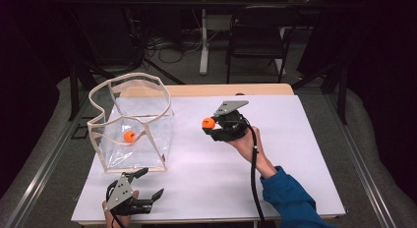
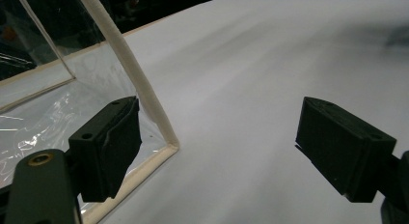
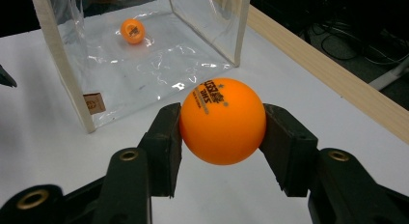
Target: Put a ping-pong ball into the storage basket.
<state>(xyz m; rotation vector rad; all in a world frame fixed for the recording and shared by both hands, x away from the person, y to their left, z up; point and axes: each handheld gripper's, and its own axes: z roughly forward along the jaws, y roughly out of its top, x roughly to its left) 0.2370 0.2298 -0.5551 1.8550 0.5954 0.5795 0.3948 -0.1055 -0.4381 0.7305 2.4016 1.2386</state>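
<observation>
My right gripper (image 1: 210, 125) is shut on an orange ping-pong ball (image 3: 223, 120), held above the middle of the white table (image 1: 290, 154) and pointing toward the bag. A clear plastic bag (image 1: 132, 121) with cream edging stands open at the table's left. A second orange ball (image 1: 129, 136) lies inside it, also seen in the right gripper view (image 3: 132, 30). My left gripper (image 1: 149, 184) rests open near the front left edge. In its own view its left jaw is at the bag's near corner (image 2: 170, 146), and nothing is between its jaws.
A wooden strip (image 1: 231, 90) runs along the table's far edge. Beyond it stand a black chair (image 1: 258, 36) and a white desk leg (image 1: 203, 41), with cables on the floor. Dark cloth borders both sides of the table.
</observation>
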